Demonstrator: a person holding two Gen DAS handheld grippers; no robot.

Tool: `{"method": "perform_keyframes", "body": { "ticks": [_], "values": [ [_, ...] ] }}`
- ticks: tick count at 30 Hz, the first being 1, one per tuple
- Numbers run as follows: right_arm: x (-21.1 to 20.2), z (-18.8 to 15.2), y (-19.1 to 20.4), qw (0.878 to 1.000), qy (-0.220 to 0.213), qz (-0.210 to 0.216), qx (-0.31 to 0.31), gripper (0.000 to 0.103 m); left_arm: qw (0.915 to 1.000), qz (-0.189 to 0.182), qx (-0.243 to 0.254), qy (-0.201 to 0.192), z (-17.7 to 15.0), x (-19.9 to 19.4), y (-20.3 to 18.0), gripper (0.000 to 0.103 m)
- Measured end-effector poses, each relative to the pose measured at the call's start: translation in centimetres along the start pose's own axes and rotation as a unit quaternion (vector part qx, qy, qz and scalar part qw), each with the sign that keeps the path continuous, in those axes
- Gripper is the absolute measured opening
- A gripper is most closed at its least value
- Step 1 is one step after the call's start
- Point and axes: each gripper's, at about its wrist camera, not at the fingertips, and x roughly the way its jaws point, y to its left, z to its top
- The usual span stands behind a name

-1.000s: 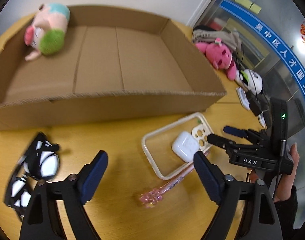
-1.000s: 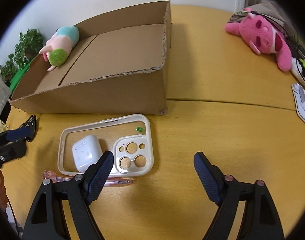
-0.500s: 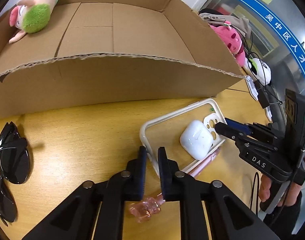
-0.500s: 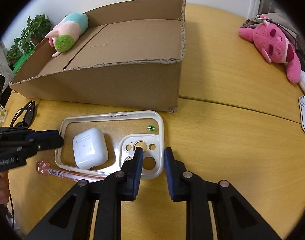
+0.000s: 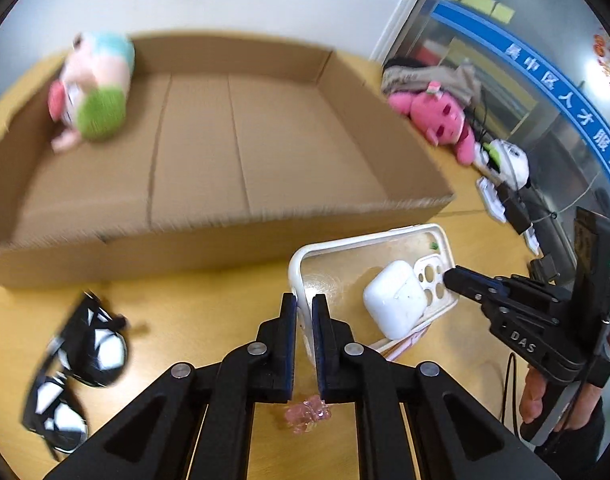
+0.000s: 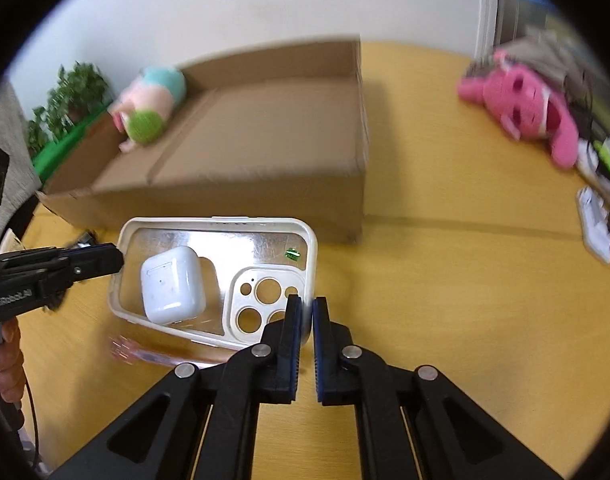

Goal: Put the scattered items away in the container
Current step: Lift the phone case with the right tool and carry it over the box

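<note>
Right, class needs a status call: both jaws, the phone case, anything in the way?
Left gripper and right gripper shut on phone case, opposite ends. Earbud case riding inside. Cardboard box wall ahead; pink pen underneath.

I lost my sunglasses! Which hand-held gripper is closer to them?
Left. The left hand-held gripper pinches the phone case edge nearest the sunglasses; the right hand-held gripper grips the case's far end.

Black tool (image 5: 303, 312) (blue pads, silver screws)
</note>
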Motion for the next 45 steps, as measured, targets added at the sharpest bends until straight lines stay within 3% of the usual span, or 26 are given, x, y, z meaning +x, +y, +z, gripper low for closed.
{"method": "perform_keyframes", "body": {
  "ticks": [6, 11, 19, 23, 28, 33, 37, 40, 45],
  "values": [
    [-4.0, 1.4, 2.6, 0.993, -0.109, -0.002, -0.041, 0.006, 0.9907, 0.015, 0.047, -0.127, 0.8, -5.3, -0.2, 0.007],
    [-5.1, 2.3, 4.6, 0.985, -0.158, 0.015, -0.069, 0.007, 0.9772, 0.04, 0.076, -0.194, 1.3, -8.0, 0.5, 0.006],
    [-5.5, 3.7, 5.7, 0.98, -0.186, 0.037, -0.06, 0.007, 0.966, 0.046, 0.101, -0.233, 2.6, -10.3, 1.5, 0.006],
    [-6.7, 4.9, 6.3, 0.971, -0.226, 0.029, -0.072, 0.008, 0.9518, 0.048, 0.122, -0.277, 4.1, -12.3, 1.2, 0.006],
    [-5.5, 7.5, 6.9, 0.975, -0.208, 0.032, -0.068, 0.008, 0.955, 0.051, 0.11, -0.271, 6.9, -11.8, 2.6, 0.006],
    [-4.5, 9.5, 7.2, 0.977, -0.202, 0.04, -0.062, 0.008, 0.9491, 0.049, 0.114, -0.289, 8.4, -12.5, 3.1, 0.006],
    [-5.0, 10.3, 7.4, 0.971, -0.229, 0.04, -0.064, 0.008, 0.9445, 0.054, 0.118, -0.302, 9.3, -12.7, 3.4, 0.006],
    [-5.2, 10.1, 7.3, 0.967, -0.241, 0.045, -0.064, 0.008, 0.9397, 0.047, 0.127, -0.314, 8.7, -13.2, 3.1, 0.006],
    [-6.9, 5.9, 7.2, 0.956, -0.284, 0.032, -0.066, 0.008, 0.9239, 0.066, 0.161, -0.341, 3.6, -14.0, 1.1, 0.006]
  ]
}}
